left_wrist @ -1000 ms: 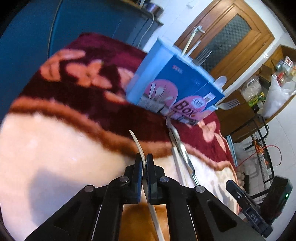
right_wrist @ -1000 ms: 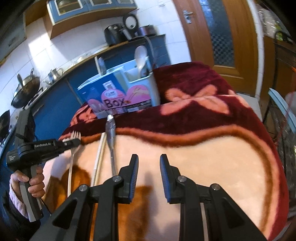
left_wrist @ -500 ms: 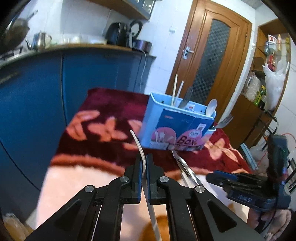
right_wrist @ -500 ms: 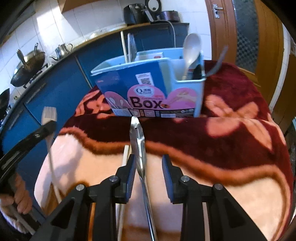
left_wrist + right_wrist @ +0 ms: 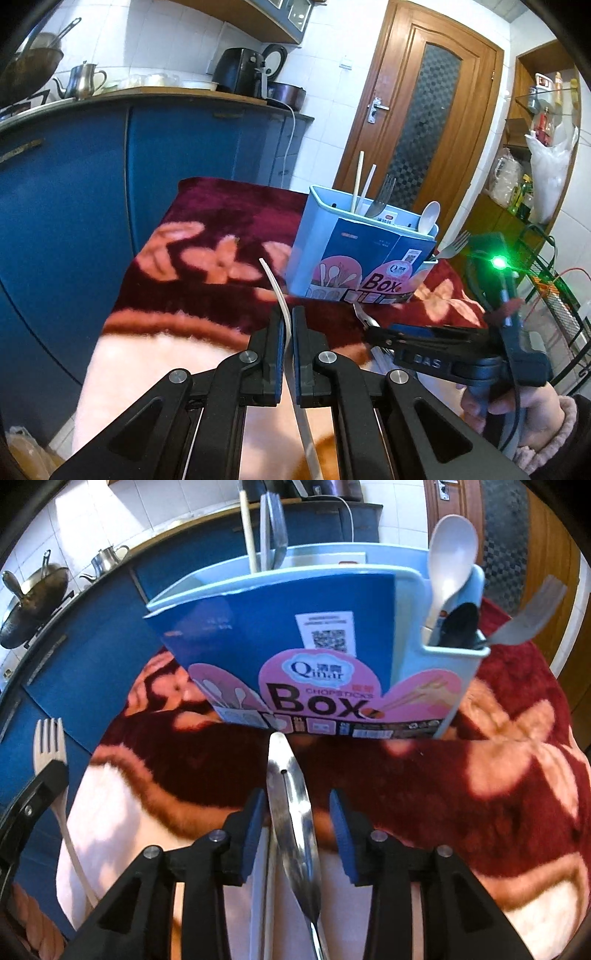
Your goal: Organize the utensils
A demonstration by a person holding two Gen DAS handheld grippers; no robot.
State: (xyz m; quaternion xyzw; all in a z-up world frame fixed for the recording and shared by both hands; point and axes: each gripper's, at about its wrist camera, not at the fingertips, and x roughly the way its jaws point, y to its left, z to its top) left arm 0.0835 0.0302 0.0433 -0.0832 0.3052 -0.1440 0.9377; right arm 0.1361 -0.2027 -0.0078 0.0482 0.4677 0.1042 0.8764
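My left gripper (image 5: pixel 288 314) is shut on a white plastic fork (image 5: pixel 277 291) and holds it in the air, tines up; the fork also shows in the right wrist view (image 5: pixel 50 746). My right gripper (image 5: pixel 297 801) is open, low over the blanket, its fingers on either side of a metal knife (image 5: pixel 291 819) that lies flat. A thin pale chopstick (image 5: pixel 258 886) lies beside the knife. The light blue utensil box (image 5: pixel 295 646) stands just beyond, holding chopsticks, a white spoon (image 5: pixel 448 554) and forks. The box stands right of my left gripper in the left wrist view (image 5: pixel 354 254).
A dark red and cream floral blanket (image 5: pixel 207 258) covers the table. Blue kitchen cabinets (image 5: pixel 66 177) stand behind and to the left. A wooden door (image 5: pixel 424 122) is at the back right. A wire rack (image 5: pixel 561 302) stands at the right.
My left gripper has lifted the fork up off the blanket. My right gripper has moved forward and down until its open fingers straddle the knife near the box.
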